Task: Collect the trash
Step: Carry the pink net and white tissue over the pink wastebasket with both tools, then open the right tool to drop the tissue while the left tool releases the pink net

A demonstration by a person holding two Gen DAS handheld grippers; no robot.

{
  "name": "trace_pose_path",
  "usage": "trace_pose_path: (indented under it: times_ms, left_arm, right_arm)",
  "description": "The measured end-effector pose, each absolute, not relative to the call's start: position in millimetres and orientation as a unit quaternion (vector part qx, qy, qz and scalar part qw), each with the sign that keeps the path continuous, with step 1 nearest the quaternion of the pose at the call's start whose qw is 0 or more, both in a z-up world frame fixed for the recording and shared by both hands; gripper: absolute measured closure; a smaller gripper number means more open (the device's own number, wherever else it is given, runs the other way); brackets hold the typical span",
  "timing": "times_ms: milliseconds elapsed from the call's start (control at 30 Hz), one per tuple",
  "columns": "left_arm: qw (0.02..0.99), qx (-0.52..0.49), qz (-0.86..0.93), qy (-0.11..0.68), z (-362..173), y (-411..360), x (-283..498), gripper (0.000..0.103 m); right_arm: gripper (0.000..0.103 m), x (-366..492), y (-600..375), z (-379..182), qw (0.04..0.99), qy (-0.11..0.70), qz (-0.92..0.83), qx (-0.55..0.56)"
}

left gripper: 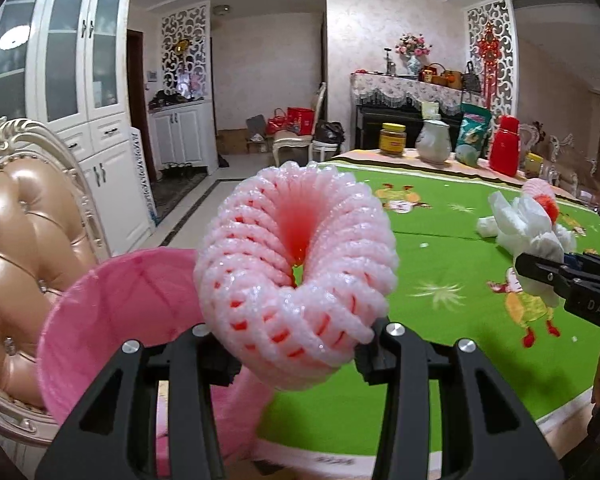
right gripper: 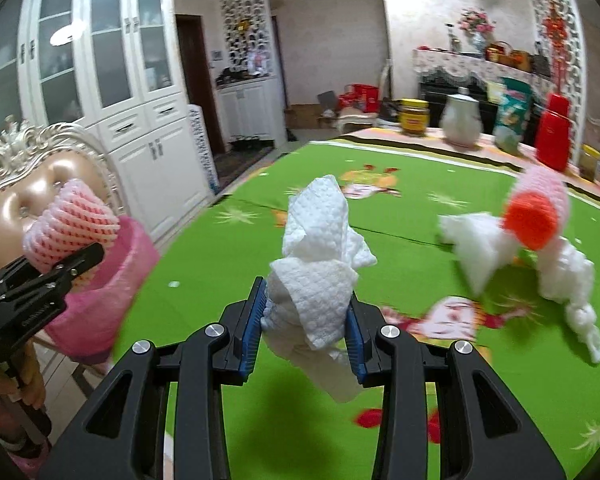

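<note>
Roughly mid-task by the look of it, with nothing visibly dropped in the bin yet. Left claw (left gripper: 296, 344) pinching a pink foam fruit net (left gripper: 296, 268), curled into a ring and squeezed between the fingers, held up in the air just off the surface's left edge, right beside and slightly above the open mouth of the pink trash bin (left gripper: 112, 304). Looks about ready to let go over that bin, though can't see into the bottom, so no telling whether anything sits in there. Right claw (right gripper: 308, 320) clamped on a crumpled white paper towel (right gripper: 320, 264), blue pads pressed into both sides, wad sticking up and hanging down past the fingers, lifted clear above the green tablecloth (right gripper: 220, 280) around the middle of the surface. Still left to grab: another pink foam net with an orange end (right gripper: 536, 208) plus more white tissue scraps (right gripper: 480, 248) lying together toward the right side of the surface, well apart from both claws. Also a few tiny white crumbs on the cloth. Jar, jug and red flask along the far edge probably not trash.
</note>
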State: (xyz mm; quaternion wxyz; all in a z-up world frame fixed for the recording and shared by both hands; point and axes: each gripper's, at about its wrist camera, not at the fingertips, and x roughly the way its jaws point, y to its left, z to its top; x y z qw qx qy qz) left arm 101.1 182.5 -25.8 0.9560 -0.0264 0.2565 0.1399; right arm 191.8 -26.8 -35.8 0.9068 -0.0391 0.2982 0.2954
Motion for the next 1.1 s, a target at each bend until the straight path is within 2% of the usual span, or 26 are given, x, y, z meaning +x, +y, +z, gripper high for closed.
trace_pose_path:
  times_ms: [533,1100]
  left_arm:
    - [0.942,-0.02,0.201,0.267,-33,254,56,0.061]
    - [0.919,-0.065,0.248,0.3,-56,334,40,0.06]
  right_arm:
    - [0.067,159,88,-37,0.868,0.303,0.388,-0.067]
    - [0.067,125,180,-36,0.831,0.295,0.461,-0.104]
